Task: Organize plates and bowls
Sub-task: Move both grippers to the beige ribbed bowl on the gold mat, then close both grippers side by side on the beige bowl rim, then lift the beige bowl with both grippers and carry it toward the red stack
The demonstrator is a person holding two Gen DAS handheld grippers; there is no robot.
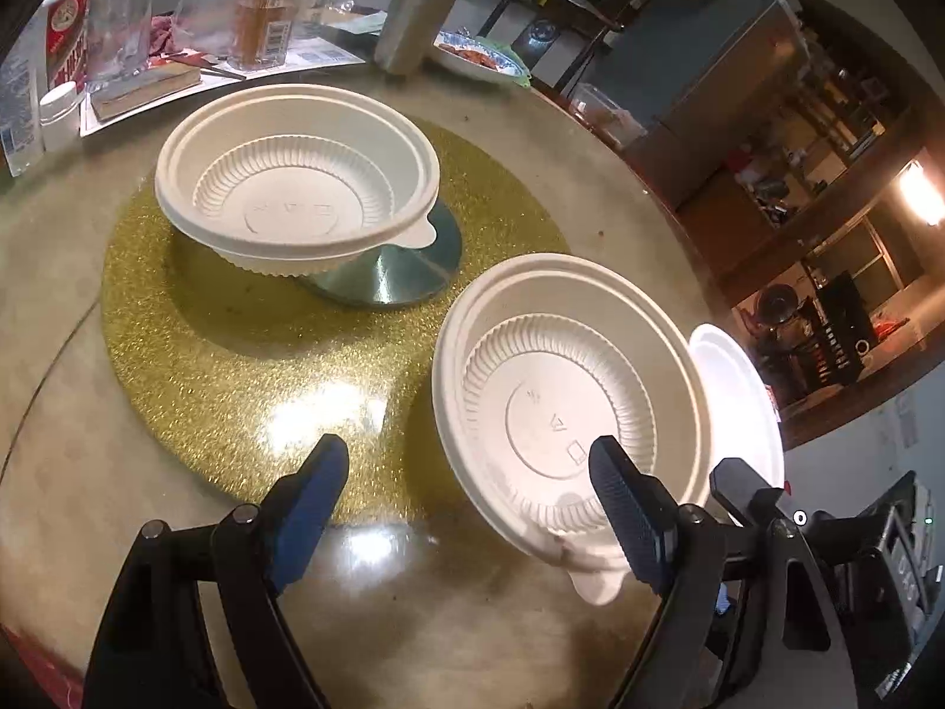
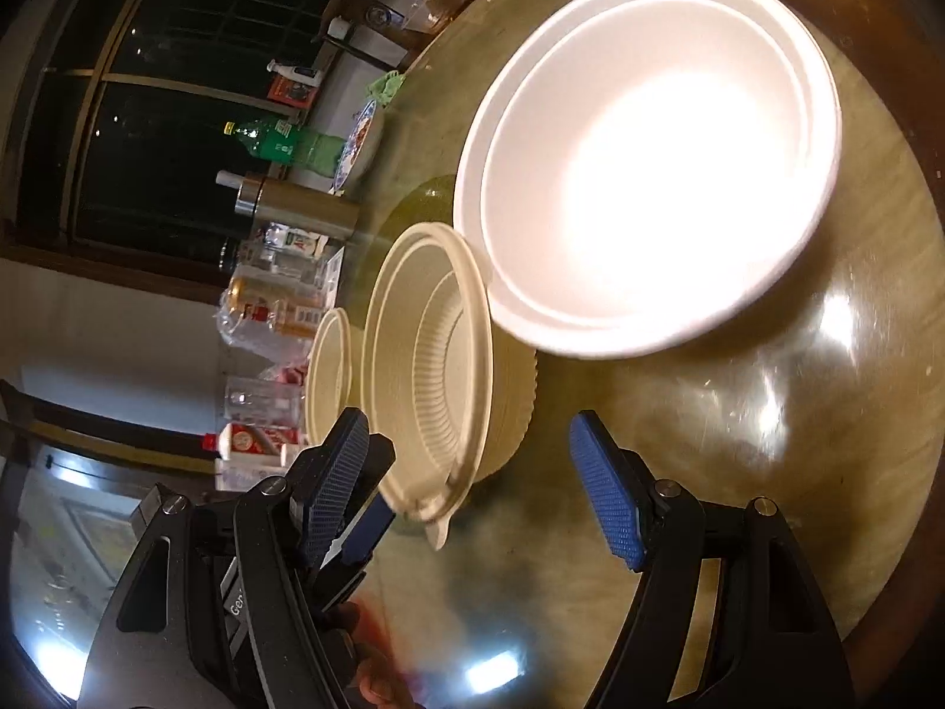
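Note:
Two cream ribbed plastic bowls sit on a round table. The far bowl [image 1: 298,189] rests on a silver disc [image 1: 390,272] on a gold glitter mat [image 1: 236,354]. The near bowl [image 1: 567,407] lies at the mat's right edge, with a white plate [image 1: 738,402] beside it. My left gripper [image 1: 466,502] is open; its right finger is over the near bowl's rim, nothing held. In the right wrist view the near bowl [image 2: 437,366], far bowl [image 2: 328,378] and white plate [image 2: 649,165] show. My right gripper [image 2: 472,484] is open around the near bowl's tabbed rim.
Glasses [image 1: 118,18], a bottle [image 1: 263,18], a steel flask [image 1: 419,6], a book [image 1: 147,88] and a dish of food [image 1: 478,56] crowd the table's far side. The table edge [image 1: 620,136] curves on the right. The right gripper's black body [image 1: 756,502] shows by the plate.

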